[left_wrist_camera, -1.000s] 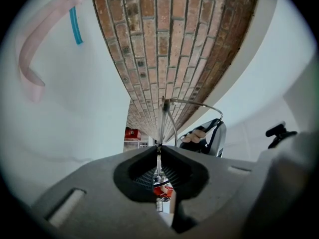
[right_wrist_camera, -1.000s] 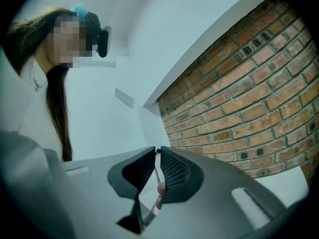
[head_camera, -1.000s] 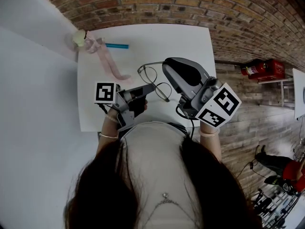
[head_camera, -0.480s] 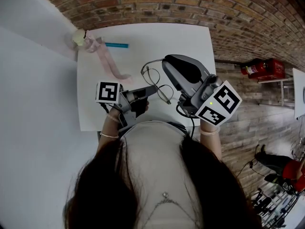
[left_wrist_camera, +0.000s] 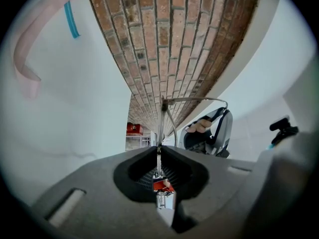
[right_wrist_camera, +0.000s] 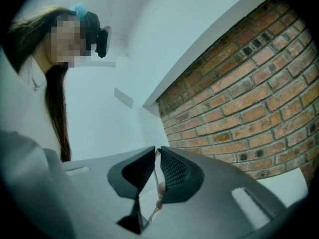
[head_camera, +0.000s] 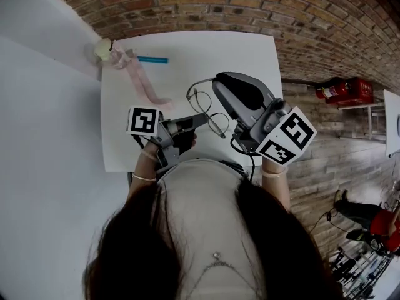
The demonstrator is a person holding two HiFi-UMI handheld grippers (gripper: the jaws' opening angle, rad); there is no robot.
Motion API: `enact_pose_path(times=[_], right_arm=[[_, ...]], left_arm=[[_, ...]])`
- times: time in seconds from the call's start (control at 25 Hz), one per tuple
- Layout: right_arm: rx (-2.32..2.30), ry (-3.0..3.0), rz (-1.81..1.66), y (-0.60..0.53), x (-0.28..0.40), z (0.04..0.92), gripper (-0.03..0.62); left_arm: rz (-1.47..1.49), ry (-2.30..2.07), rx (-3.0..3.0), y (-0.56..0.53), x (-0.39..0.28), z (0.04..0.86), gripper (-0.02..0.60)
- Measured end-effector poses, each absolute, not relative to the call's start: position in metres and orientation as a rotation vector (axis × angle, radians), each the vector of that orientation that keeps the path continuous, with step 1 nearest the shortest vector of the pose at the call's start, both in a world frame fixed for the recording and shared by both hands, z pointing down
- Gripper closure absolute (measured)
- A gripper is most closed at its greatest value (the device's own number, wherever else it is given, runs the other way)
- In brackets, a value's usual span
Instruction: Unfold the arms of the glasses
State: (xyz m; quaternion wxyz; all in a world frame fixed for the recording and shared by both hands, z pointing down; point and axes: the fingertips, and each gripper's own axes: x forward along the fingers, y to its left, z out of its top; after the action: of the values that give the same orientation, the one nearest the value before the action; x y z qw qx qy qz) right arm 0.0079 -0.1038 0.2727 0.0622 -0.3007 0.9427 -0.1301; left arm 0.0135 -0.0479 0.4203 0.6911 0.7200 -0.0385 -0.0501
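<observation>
The thin metal-rimmed glasses (head_camera: 217, 123) hang in the air over the white table (head_camera: 237, 55), held between both grippers. My left gripper (head_camera: 199, 121) is shut on the frame; in the left gripper view the wire rim (left_wrist_camera: 160, 128) runs straight out from my shut left gripper (left_wrist_camera: 159, 147), and one arm (left_wrist_camera: 197, 99) bends off to the right. My right gripper (head_camera: 217, 86) reaches in from the right and is shut on the other arm. In the right gripper view that arm's pinkish end (right_wrist_camera: 159, 188) sits between the pads of my right gripper (right_wrist_camera: 155, 151).
A pink strap (head_camera: 144, 83), a blue pen (head_camera: 153, 60) and a small cream object (head_camera: 104, 50) lie at the table's far left. A brick wall (head_camera: 250, 5) runs along the far side. A red object (head_camera: 344, 90) sits on a shelf to the right.
Both grippers and the glasses have drifted a little to the right. The lenses have turned slightly. Both holds are unchanged.
</observation>
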Motion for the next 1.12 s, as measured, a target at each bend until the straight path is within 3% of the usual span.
enact_pose_path(times=[1.12], right_arm=[[-0.934,2.799,-0.422,-0.1,0.023,0.276,0.54]], left_arm=[[-0.195,-0.113,1.583,-0.061,0.004,0.419,0.559]])
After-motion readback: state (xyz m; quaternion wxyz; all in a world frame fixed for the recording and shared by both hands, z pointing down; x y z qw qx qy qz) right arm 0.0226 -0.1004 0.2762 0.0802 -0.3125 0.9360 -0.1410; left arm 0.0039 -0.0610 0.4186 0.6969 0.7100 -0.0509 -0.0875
